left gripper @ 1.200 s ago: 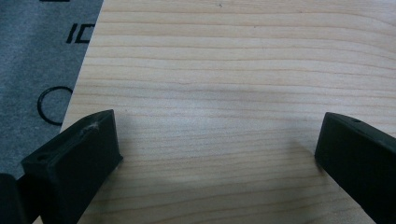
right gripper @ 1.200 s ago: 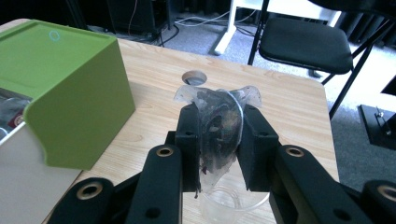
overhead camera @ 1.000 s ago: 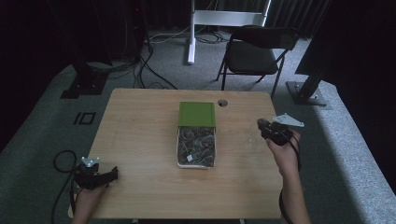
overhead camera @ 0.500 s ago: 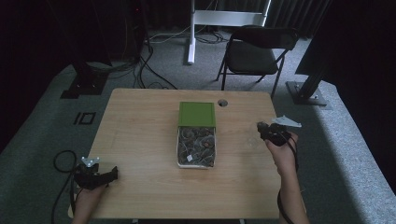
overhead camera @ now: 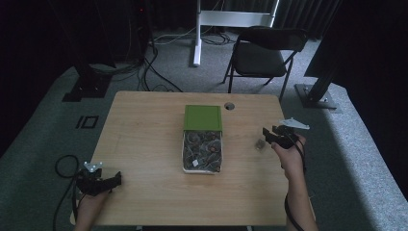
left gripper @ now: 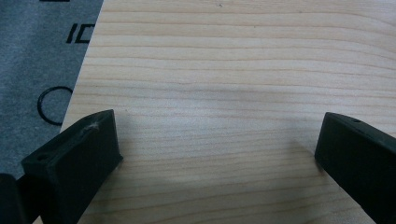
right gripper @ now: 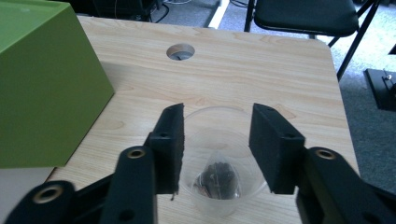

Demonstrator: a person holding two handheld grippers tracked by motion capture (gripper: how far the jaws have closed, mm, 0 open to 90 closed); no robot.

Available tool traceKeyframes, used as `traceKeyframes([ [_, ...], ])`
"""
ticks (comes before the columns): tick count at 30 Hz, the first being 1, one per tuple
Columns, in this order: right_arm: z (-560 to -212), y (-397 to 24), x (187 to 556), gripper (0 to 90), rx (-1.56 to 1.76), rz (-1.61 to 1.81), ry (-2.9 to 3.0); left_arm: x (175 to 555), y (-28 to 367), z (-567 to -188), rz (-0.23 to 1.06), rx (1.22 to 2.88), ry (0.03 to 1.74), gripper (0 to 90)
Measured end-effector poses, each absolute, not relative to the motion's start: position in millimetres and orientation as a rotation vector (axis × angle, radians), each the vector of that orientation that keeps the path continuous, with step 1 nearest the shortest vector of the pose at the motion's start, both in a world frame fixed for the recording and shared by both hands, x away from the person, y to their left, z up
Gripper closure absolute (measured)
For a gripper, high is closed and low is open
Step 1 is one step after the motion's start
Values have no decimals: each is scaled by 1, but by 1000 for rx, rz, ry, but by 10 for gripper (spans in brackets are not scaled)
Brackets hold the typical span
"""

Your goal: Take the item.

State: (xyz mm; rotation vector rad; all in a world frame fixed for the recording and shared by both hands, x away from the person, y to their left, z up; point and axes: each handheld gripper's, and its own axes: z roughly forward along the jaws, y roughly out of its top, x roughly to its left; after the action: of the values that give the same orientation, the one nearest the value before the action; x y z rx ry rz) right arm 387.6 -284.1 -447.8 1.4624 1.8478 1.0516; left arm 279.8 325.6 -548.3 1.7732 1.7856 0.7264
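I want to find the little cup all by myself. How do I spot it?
Start at the green box in the middle of the wooden table. Look toward the table's right edge: the cup sits between the right hand-held gripper's jaws. It is see-through plastic, with a dark pouch inside.

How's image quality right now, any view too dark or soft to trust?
High view: surroundings dark, table lit, clear cup a small blur. Right gripper view: cup sharp, near jaws slightly soft. Left gripper view: wood grain crisp, soft shadows under the jaws.
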Motion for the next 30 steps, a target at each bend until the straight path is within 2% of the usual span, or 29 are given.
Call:
traceKeyframes([
  [6, -445, -281, 383, 389, 1460, 1071, 1855, 280, 326, -548, 726, 1774, 1786, 3],
  [15, -448, -284, 373, 315, 1478, 1066, 1830, 280, 326, -548, 726, 1773, 1786, 3],
  [23, -451, -286, 357, 152, 1476, 1108, 1809, 280, 326, -548, 726, 1773, 1786, 3],
  [30, -458, -286, 345, 127, 1468, 1105, 1825, 280, 326, -548, 726, 1773, 1786, 3],
])
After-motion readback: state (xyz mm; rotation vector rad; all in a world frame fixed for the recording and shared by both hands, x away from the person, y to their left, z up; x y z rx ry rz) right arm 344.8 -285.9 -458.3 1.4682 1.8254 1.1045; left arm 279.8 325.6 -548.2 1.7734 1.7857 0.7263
